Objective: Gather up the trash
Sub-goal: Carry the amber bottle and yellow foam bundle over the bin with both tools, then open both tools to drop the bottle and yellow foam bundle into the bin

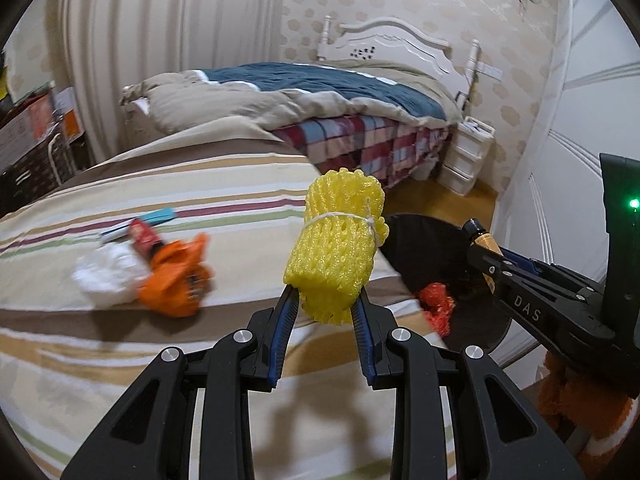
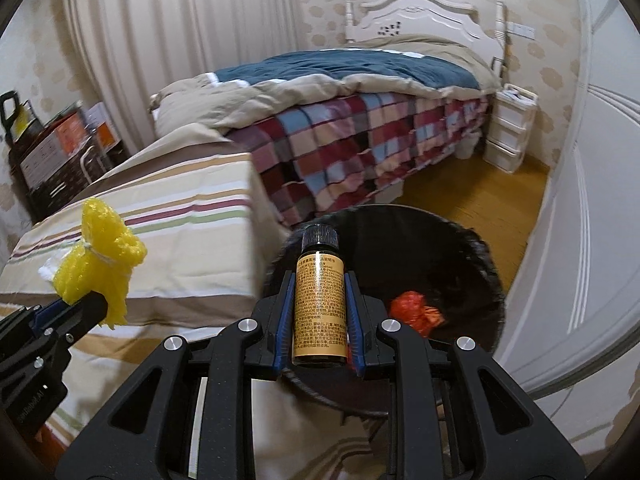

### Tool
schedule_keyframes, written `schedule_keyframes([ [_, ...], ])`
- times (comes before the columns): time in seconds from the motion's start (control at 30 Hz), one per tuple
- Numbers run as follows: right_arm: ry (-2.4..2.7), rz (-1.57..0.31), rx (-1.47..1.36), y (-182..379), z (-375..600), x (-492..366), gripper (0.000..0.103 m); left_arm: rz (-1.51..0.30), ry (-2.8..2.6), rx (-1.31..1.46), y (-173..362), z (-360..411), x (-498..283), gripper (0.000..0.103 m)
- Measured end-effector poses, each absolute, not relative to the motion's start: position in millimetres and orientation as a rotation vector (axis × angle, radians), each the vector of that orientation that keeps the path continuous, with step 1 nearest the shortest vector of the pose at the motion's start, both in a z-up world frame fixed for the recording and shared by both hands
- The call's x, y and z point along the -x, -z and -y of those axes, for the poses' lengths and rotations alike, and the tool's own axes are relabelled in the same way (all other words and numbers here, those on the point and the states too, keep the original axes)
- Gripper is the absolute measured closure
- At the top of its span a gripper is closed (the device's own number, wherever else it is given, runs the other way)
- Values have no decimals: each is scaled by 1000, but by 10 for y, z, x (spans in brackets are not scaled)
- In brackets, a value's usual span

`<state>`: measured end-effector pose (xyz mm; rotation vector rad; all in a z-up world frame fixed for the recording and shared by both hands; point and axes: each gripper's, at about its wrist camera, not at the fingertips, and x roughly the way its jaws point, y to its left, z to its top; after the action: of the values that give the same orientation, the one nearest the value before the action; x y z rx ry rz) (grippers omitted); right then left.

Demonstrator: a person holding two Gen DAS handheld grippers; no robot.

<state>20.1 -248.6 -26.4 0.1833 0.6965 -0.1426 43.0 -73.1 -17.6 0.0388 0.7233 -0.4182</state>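
Right wrist view: right gripper (image 2: 320, 304) clamps a bottle (image 2: 319, 300) over the bin (image 2: 486, 256); left gripper (image 1: 326, 300) pinches yellow foam (image 1: 336, 240); blurred wrappers (image 1: 172, 276), probably trash, remain.

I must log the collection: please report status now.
Left gripper shut on yellow foam net roll. Right gripper shut on small brown bottle, over black bin. Red net scrap already inside. Path clear.
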Motion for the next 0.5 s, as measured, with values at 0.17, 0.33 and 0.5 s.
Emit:
schedule_keyframes([
  [0.17, 177, -698, -196, 325, 2729, -268, 80, -735, 451, -62, 215, 1026, -549, 73],
  [0.33, 202, -705, -214, 387, 2915, -341, 80, -729, 474, -91, 253, 1297, -644, 73],
  [0.5, 225, -707, -231, 435, 3068, -401, 80, -744, 482, -115, 317, 1532, -772, 73],
])
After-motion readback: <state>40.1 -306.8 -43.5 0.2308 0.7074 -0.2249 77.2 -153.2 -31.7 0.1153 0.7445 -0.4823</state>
